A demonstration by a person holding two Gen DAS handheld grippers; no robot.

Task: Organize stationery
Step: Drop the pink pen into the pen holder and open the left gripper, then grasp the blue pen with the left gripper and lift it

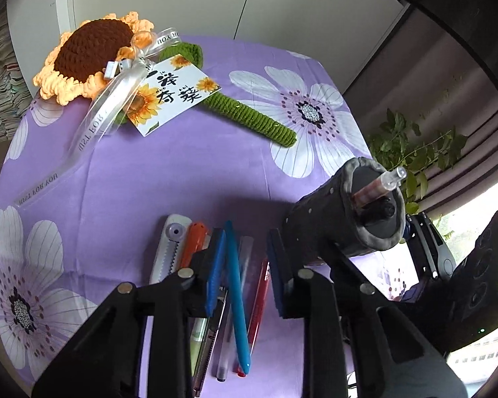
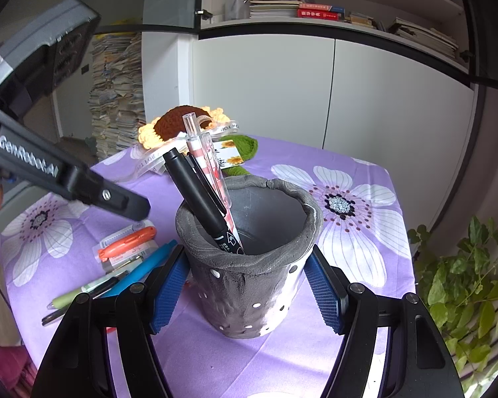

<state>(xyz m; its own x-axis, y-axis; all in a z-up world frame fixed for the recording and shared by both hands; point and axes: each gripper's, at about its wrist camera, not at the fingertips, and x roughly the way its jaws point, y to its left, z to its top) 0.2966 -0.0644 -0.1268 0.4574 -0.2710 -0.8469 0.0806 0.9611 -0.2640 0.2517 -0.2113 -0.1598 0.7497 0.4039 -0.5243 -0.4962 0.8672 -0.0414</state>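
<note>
A bench covered with a purple flowered cloth (image 1: 142,179) carries a loose row of stationery near its front edge: a teal pen (image 1: 237,298), a red pen (image 1: 259,305), a clear pen (image 1: 230,315), an orange cutter (image 1: 191,243) and a white cutter (image 1: 166,248). The left tool (image 1: 245,275) hangs over this row with its blue pads spread apart; the teal pen lies between them, resting against the left pad but not yet pinched. Toward the bench's right edge, the right tool (image 2: 249,285) pinches a grey pen pot (image 2: 249,265) by its sides; the pot already holds a black marker (image 2: 199,199) and a pink-striped pen (image 2: 206,152). A crocheted sunflower (image 1: 89,53) lies at the far left corner. To do this pickup well, the left tool should probably centre on the teal pen alone, close near its middle, and lift clear of the neighbouring pens.
</note>
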